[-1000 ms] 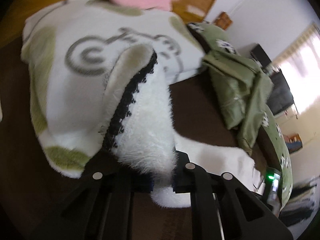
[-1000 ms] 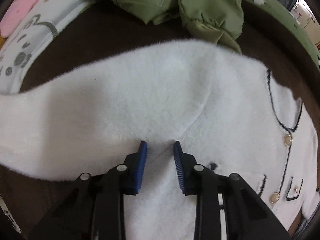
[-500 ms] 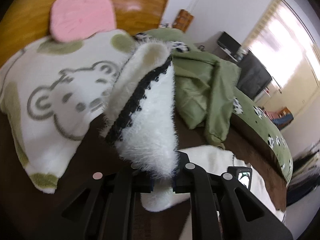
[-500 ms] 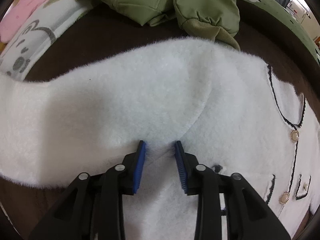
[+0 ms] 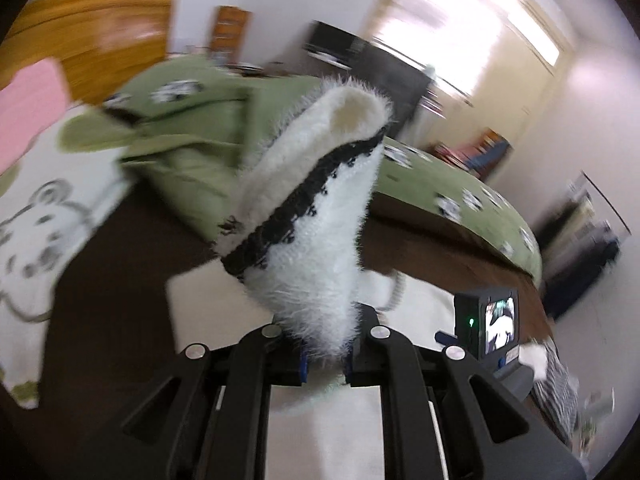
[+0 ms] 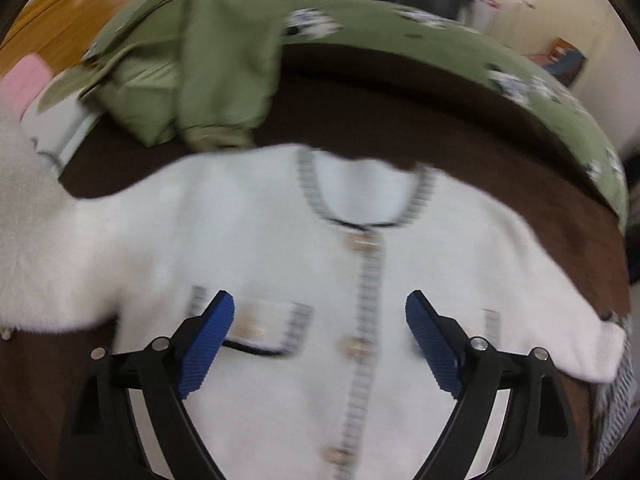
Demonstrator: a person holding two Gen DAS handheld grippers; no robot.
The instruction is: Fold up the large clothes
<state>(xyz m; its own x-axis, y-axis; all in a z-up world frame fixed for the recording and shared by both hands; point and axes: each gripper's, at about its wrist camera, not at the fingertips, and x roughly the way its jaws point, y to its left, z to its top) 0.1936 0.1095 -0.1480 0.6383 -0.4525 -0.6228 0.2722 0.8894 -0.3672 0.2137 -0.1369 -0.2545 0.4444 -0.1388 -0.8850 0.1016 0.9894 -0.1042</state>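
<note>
Cardigan [image 6: 280, 248] lies on the bed [image 6: 460, 152], jacket [image 6: 200, 60] behind it.

Bare dark brown bedspread [image 6: 360, 120] forms an open strip betw. the far edge of the fluffy white cardigan w/ black trim and gold buttons [image 6: 280, 240] and the far bedding; clear passage there. Far left blocked by a crumpled olive-green jacket [image 6: 208, 60]; its cuff lies just beside the cardigan's shoulder. Green panda-print quilt [image 6: 520, 80] rims far and right sides. Left: white bear-print blanket [image 5: 44, 216], pink pillow [image 5: 28, 108] beyond it.
</note>
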